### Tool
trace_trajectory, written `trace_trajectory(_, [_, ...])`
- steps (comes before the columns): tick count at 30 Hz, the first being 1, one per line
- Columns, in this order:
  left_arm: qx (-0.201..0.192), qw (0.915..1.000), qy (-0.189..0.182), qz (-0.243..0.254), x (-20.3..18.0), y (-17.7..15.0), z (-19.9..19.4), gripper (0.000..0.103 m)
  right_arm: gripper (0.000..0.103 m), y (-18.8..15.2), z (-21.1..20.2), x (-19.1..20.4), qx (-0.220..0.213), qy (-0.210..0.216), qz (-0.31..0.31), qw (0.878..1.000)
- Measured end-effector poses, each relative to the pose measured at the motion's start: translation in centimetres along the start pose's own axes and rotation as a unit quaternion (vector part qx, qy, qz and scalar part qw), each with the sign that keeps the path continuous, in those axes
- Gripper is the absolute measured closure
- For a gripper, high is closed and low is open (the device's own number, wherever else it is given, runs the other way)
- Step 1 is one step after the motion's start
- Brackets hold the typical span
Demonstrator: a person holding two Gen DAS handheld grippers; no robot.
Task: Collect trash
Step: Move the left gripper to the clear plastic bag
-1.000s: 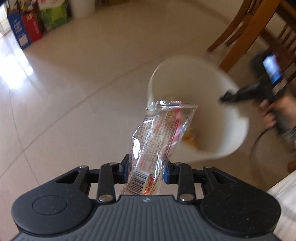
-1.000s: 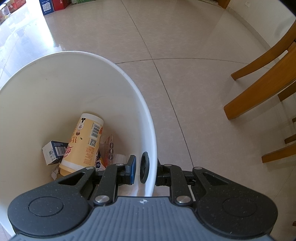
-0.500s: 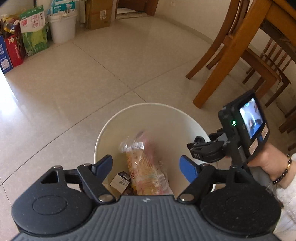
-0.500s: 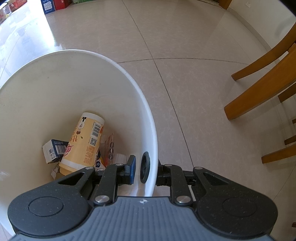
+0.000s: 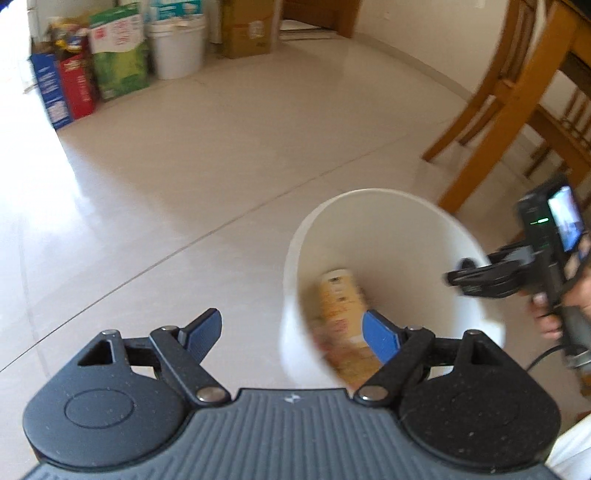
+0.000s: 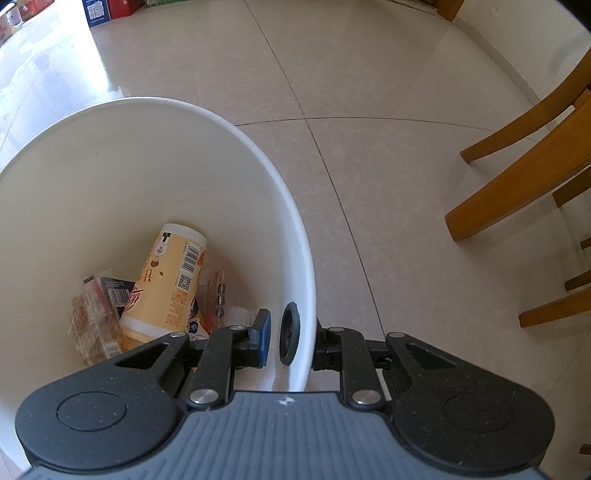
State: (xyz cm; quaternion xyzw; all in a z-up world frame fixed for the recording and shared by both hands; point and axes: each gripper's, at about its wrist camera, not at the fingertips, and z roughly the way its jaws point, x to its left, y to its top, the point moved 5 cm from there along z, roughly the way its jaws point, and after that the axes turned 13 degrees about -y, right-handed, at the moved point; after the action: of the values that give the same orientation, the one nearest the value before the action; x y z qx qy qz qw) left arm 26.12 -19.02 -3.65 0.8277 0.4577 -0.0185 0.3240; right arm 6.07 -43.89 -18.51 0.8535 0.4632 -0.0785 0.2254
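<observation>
- At lower centre of the left view, our left gripper (image 5: 291, 334) has just spread its jaws; nothing sits between them.
- Our right gripper (image 6: 286, 332) pinches the bin (image 6: 147, 155) wall, lower centre.
- We see the wrapper (image 6: 92, 317) inside, beside a cup (image 6: 170, 280).

A home dining room: glossy beige floor tiles (image 5: 229, 155) fill the frame, wooden chair legs (image 5: 476, 110) and a table leg (image 5: 517, 110) rise at upper right, and boxed groceries (image 5: 70, 88), a white pail (image 5: 177, 48) and a cardboard box (image 5: 247, 33) line the wall at upper left.
</observation>
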Motion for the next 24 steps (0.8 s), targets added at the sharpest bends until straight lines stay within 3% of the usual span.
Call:
trace_trajectory(8, [-0.002,0.9913,0.101,-0.084,10.8,-6.6,-1.7,0.015,0.08,0.2,0.1,0.1,0.001,-0.006,-0.001,1.0])
trace_trajectory(12, [0.009,0.978,0.139,-0.155,17.4,-11.6,-2.0,0.015,0.079,0.1,0.1,0.3,0.001,-0.014,-0.004,1.0])
trace_trajectory(20, [0.051,0.9375,0.203,-0.278,27.2,-22.1,0.1,0.016,0.077,0.0,0.1,0.5,0.002,-0.025,-0.007,1.0])
trace_trajectory(22, [0.045,0.9303,0.202,-0.303,28.3,-23.6,0.8,0.016,0.077,0.0,0.1,0.5,0.002,-0.026,-0.008,1.0])
trace_trajectory(24, [0.039,0.9299,0.202,-0.305,29.1,-24.5,1.8,0.015,0.077,-0.1,0.1,0.5,0.004,-0.027,-0.008,1.0])
